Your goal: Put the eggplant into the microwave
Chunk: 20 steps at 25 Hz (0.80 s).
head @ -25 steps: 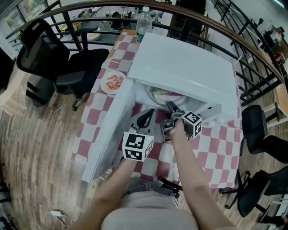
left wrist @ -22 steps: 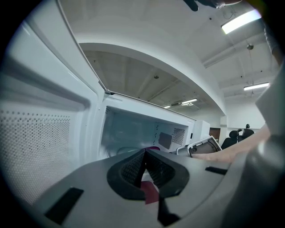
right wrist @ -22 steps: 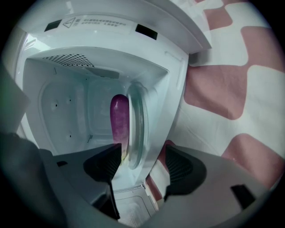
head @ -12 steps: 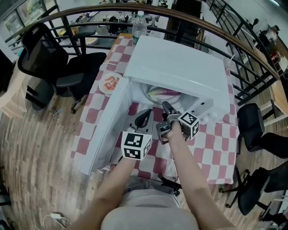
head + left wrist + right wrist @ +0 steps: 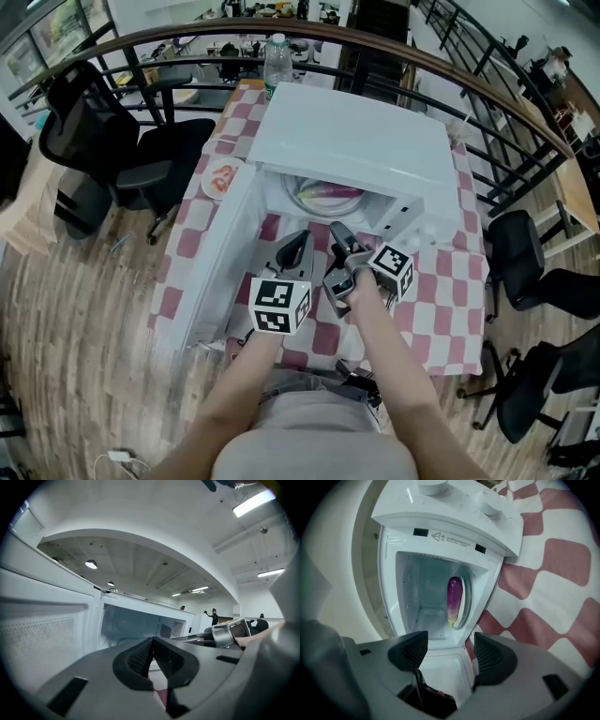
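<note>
The purple eggplant (image 5: 330, 194) (image 5: 454, 598) lies on the glass turntable inside the white microwave (image 5: 361, 141) (image 5: 445, 520). Its door (image 5: 217, 267) (image 5: 42, 625) stands swung open to the left. My right gripper (image 5: 336, 258) (image 5: 446, 654) is open and empty in front of the cavity, a short way back from the opening. To its left my left gripper (image 5: 298, 246) (image 5: 152, 644) is shut on nothing, between the open door and the right gripper. In the left gripper view the cavity is dim and the eggplant does not show.
A red-and-white checked cloth (image 5: 441, 291) covers the table. A plate with red food (image 5: 217, 178) sits left of the microwave, and a water bottle (image 5: 275, 54) behind it. Black office chairs (image 5: 103, 122) and a curved railing (image 5: 487, 94) surround the table.
The right gripper has drawn back from the microwave's mouth toward me, open and empty. The left gripper stays shut beside it. The eggplant lies still inside.
</note>
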Each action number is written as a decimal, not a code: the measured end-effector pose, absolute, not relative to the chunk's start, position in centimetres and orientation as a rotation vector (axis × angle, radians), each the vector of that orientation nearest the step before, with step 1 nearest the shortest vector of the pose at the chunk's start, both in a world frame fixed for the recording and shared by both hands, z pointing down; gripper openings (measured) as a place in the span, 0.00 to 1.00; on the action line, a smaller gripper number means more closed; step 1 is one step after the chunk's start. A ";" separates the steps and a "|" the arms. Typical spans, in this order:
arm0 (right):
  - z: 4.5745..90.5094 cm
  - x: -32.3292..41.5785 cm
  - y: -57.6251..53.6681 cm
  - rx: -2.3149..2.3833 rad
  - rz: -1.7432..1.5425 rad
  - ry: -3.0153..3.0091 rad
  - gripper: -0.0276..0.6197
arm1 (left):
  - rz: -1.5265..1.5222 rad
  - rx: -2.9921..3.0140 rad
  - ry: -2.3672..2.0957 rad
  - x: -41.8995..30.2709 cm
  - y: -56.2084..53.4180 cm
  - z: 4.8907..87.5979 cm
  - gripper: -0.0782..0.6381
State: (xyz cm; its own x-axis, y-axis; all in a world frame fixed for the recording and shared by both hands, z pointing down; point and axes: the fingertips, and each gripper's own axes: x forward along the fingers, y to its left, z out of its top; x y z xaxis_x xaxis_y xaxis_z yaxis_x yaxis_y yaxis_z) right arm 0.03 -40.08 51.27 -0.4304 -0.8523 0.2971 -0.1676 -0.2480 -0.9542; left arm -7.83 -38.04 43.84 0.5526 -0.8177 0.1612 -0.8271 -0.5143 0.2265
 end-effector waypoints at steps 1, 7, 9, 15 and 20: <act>50.9 0.0 -39.8 -1.238 -1.725 1.502 0.52 | 0.047 2.515 -1.368 -7.8 -37.9 43.7 0.11; 48.5 0.3 -38.0 -1.193 -1.668 1.565 0.51 | 0.038 2.509 -1.383 -7.6 -36.9 42.8 0.11; 47.9 0.5 -37.2 -1.193 -1.651 1.584 0.45 | 0.029 2.507 -1.386 -7.5 -36.6 42.4 0.11; 46.2 1.2 -35.5 -1.222 -1.549 1.726 0.17 | 0.000 2.518 -1.378 -6.8 -35.8 41.2 0.11; 45.2 1.4 -34.3 -1.247 -1.472 1.824 0.08 | 0.001 2.538 -1.370 -6.4 -34.9 40.7 0.11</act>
State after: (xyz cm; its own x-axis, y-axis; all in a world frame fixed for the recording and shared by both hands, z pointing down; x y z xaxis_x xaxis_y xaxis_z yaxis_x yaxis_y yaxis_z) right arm 1.45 -34.29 45.15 -0.4684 -0.8672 0.1691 -0.3482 0.0053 -0.9374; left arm -6.41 -34.89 40.68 0.5561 -0.8222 0.1214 -0.8224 -0.5232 0.2235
